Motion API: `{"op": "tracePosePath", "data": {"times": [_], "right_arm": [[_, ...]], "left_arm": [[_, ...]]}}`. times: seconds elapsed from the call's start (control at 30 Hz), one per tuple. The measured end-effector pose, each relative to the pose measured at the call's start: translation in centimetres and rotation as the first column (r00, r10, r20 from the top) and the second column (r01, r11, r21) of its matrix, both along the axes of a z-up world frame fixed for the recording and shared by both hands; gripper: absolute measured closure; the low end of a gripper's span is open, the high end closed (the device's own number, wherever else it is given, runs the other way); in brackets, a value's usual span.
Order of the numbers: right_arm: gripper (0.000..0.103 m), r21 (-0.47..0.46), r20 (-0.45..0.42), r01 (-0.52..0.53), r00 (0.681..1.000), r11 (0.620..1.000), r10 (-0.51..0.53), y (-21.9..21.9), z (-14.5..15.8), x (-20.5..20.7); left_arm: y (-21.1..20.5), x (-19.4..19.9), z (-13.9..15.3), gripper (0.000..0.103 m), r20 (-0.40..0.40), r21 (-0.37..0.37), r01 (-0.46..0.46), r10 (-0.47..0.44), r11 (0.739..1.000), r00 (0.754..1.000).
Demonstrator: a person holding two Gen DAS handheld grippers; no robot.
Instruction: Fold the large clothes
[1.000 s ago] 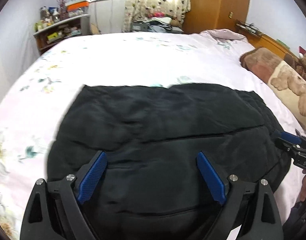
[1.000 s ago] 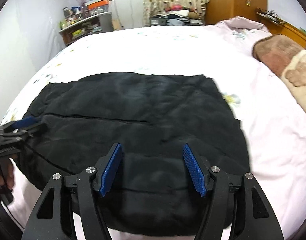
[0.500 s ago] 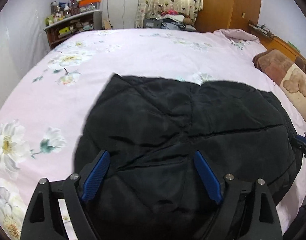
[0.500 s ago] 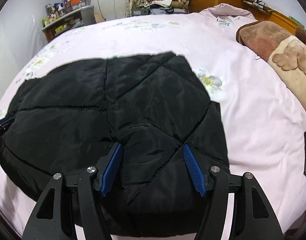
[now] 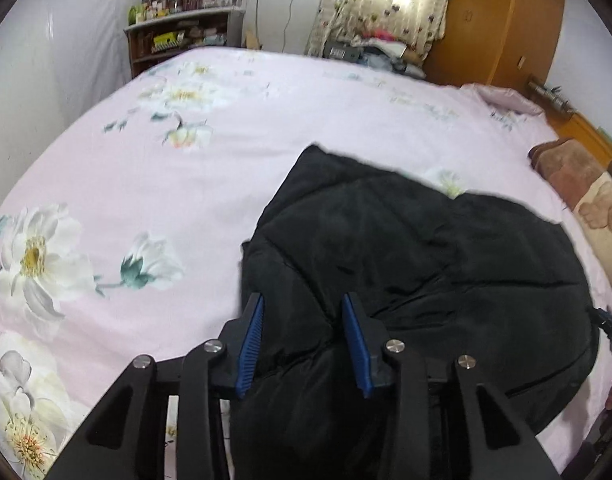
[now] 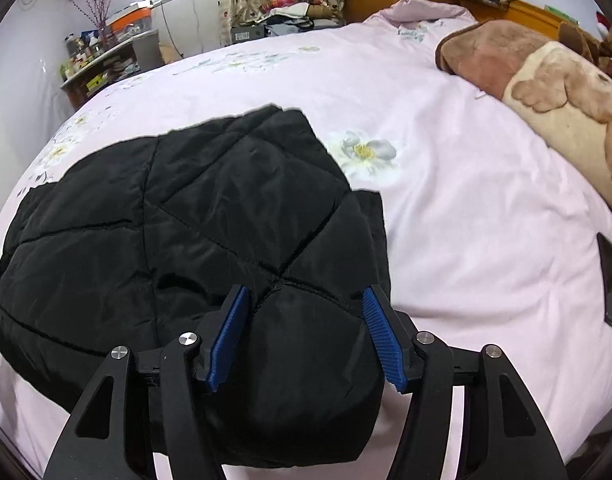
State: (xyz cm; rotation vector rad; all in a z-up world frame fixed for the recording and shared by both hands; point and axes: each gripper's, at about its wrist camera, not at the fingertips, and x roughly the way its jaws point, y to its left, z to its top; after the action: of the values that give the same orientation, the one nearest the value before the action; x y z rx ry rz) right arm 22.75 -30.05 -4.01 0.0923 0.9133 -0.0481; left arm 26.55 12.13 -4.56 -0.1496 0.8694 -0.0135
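Now the black quilted jacket (image 6: 210, 216) lies on the bed (image 6: 446, 184), which has a pink sheet with printed flowers, and its near part is gathered into a thick bundle at both grippers. The left gripper (image 5: 302, 340) has its jaws partly closed, with a fold of the padded fabric sitting between the blue pads. I cannot tell if the pads really press on it or only stand around it. The right gripper (image 6: 302, 336) has its jaws wider apart, and a rounded lump of the jacket fills the gap between them. Here also a firm hold is not certain.

I judge that a fold is in progress and the near edge is about to be carried over the rest of the garment. The risk is the material. The shell looks smooth and slippery, and the filling is puffy, so a shallow pinch may hold only the outer layer and slide off when lifted. If one side slips first, the fold will come out crooked. The padding can also spring back and open the fold. A dark flat object, perhaps a phone (image 6: 610, 280), lies on the sheet to the right, apart from the jacket, and a brown blanket with a bear picture (image 6: 546, 80) lies further away. A wide swing of the fabric may drag over them.
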Motion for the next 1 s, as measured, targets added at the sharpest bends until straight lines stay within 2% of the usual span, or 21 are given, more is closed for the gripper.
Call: {"op": "tracePosePath", "data": {"times": [0.2, 0.3, 0.37, 0.6, 0.7, 0.8, 0.87, 1.0], "right_arm": [[0.053, 0.02, 0.045, -0.044, 0.998, 0.999, 0.043, 1.0, 1.2, 2.0], [0.053, 0.02, -0.02, -0.058, 0.998, 0.998, 0.058, 0.9, -0.8, 4.6], [0.053, 0.03, -0.056, -0.055, 0.997, 0.998, 0.056, 0.6, -2.2, 5.9], [0.053, 0.001, -0.078, -0.066, 0.995, 0.998, 0.066, 0.5, -4.0, 6.7], [0.053, 0.002, -0.084, -0.057, 0.995, 0.998, 0.057, 0.3, -4.5, 7.0], [0.054, 0.002, -0.082, -0.046, 0.996, 0.999, 0.046, 0.1, -4.2, 7.1], [0.053, -0.009, -0.058, -0.035, 0.998, 0.999, 0.035, 0.1, -3.0, 6.5], [0.053, 0.047, 0.019, -0.014, 1.0, 0.999, 0.013, -1.2, 0.1, 3.6]], "left_arm": [[-0.1, 2.8, 0.2, 0.062, 0.016, 0.03, -0.013, 0.013, 0.999, 1.0], [0.0, 4.5, -1.3, 0.062, -0.025, 0.038, -0.002, 0.003, 0.999, 1.0], [-0.4, 5.1, -1.9, 0.062, -0.024, 0.057, 0.022, -0.021, 0.998, 0.999], [-0.4, 6.2, -3.9, 0.061, -0.023, 0.035, 0.036, -0.035, 0.999, 0.999], [-0.9, 6.3, -4.1, 0.061, -0.02, 0.055, 0.036, -0.035, 0.998, 0.999], [-1.0, 6.2, -3.4, 0.061, -0.028, 0.065, 0.031, -0.03, 0.997, 0.999], [-0.7, 5.8, -2.2, 0.062, -0.023, 0.063, 0.03, -0.028, 0.998, 0.999], [0.9, 2.8, 0.7, 0.06, 0.055, 0.017, 0.028, -0.029, 0.999, 0.998]]}}
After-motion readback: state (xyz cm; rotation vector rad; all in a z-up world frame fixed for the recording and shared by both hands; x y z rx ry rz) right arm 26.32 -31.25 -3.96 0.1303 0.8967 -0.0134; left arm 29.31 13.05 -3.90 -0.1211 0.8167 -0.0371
